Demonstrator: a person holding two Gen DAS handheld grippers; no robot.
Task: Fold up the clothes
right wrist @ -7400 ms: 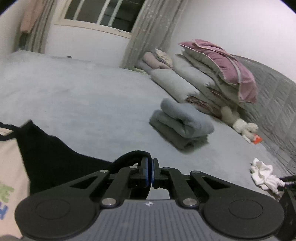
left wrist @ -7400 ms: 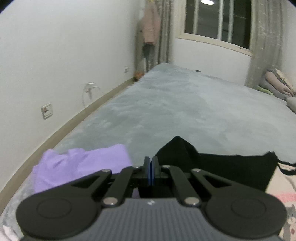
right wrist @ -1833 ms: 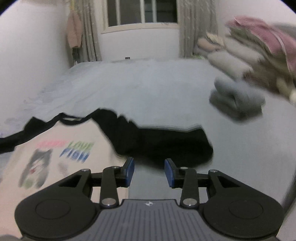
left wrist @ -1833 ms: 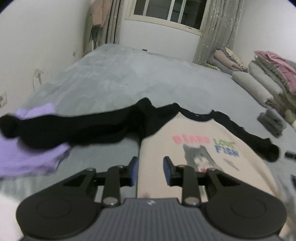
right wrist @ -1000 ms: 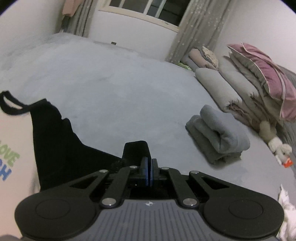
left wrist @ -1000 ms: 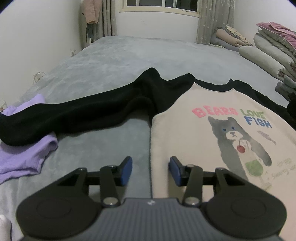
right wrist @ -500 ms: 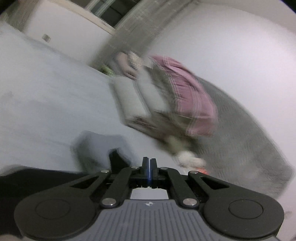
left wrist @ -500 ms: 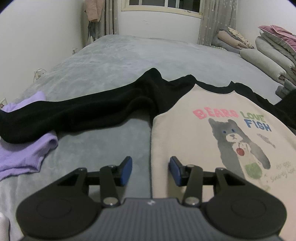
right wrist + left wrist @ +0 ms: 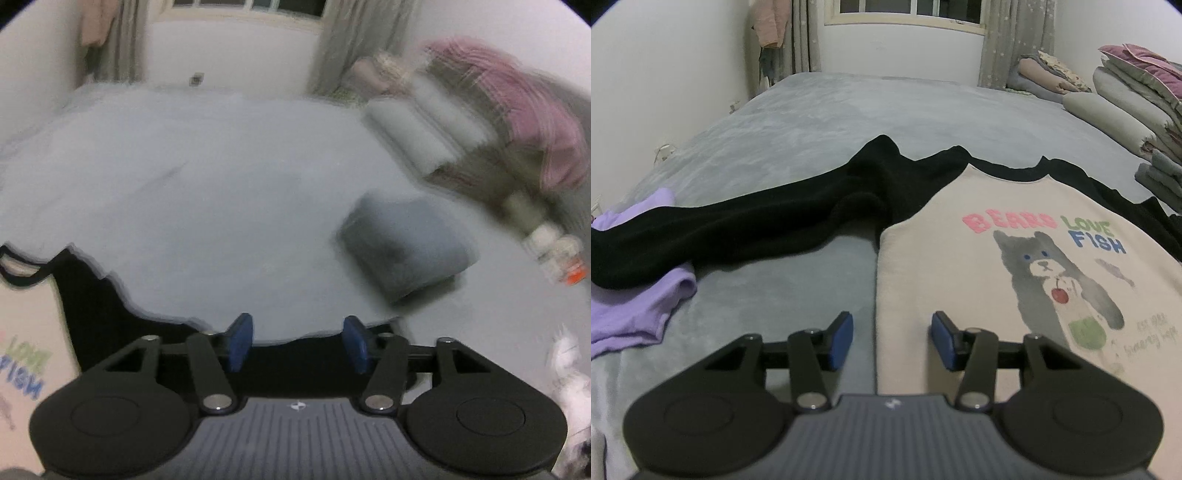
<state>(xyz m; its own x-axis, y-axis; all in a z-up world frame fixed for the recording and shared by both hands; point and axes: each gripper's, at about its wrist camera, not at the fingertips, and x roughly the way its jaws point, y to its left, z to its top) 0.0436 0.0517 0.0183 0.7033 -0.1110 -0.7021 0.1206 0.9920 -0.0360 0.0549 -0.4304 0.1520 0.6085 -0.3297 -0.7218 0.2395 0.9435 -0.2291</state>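
The right gripper (image 9: 297,341), clamped shut on the black right sleeve (image 9: 110,314) a second ago, now has its blue-padded fingers (image 9: 239,341) spread apart with nothing between them, and the sleeve lies flat on the bed under and ahead of them. The right wrist view is smeared by motion. The left gripper (image 9: 892,339) stays as it was, its fingers (image 9: 842,339) wide open and empty, straddling the left side seam of the shirt near the hem.

The cream long-sleeved shirt with black raglan sleeves (image 9: 979,280) lies face up and spread out on the grey plush bed cover (image 9: 886,110). Its soft knit front carries a grey bear print under the words "BEARS LOVE FISH". The black left sleeve (image 9: 720,229) stretches out sideways in a rumpled ridge, its cuff end resting on a crumpled lilac garment (image 9: 635,314) at the bed's left edge.

Beyond the right sleeve sits a folded grey blanket (image 9: 402,247), thick and rounded. Stacked pillows and quilts with a pink one on top (image 9: 517,122) are piled along the far right side of the bed.
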